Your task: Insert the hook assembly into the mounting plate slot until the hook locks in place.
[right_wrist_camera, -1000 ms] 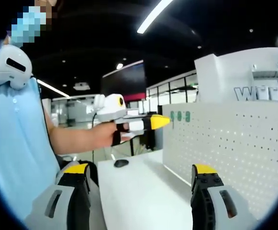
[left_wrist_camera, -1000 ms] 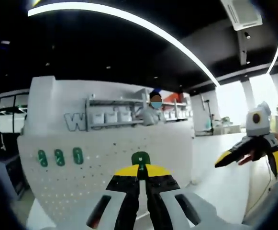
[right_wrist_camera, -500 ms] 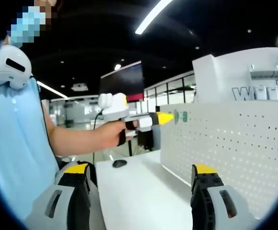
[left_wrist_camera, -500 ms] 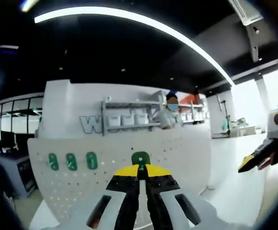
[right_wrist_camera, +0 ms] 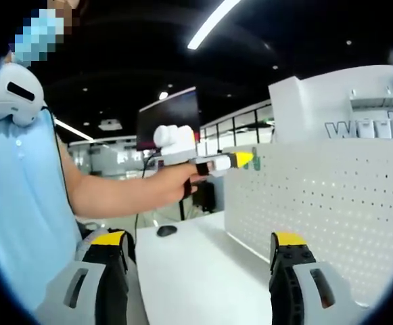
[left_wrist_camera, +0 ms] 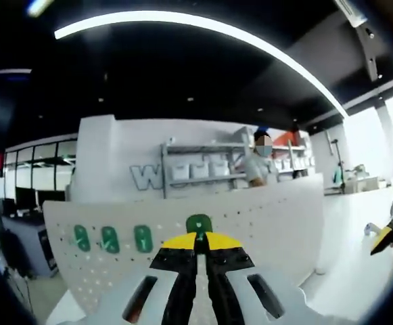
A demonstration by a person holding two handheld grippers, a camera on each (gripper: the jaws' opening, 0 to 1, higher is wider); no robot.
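My left gripper (left_wrist_camera: 197, 238) is shut on a green hook piece (left_wrist_camera: 198, 224) that sticks up between its yellow-tipped jaws. Ahead of it stands a white pegboard (left_wrist_camera: 250, 217) with three green hooks (left_wrist_camera: 109, 239) in a row at its left end. In the right gripper view, a hand holds the left gripper (right_wrist_camera: 243, 160) level, with its yellow tip close to the pegboard's (right_wrist_camera: 318, 203) near end. My right gripper (right_wrist_camera: 198, 238) is open with its jaws far apart and nothing between them. It also shows at the right edge of the left gripper view (left_wrist_camera: 385, 237).
The pegboard stands on a white table (right_wrist_camera: 189, 271) with a dark mouse (right_wrist_camera: 166, 230) at its far end. A person in a light blue shirt (right_wrist_camera: 20, 203) stands at the left. Another person (left_wrist_camera: 257, 166) is behind a shelf beyond the board.
The left gripper has moved further toward the pegboard's end with the hook still in it. The right gripper's jaws have not changed.
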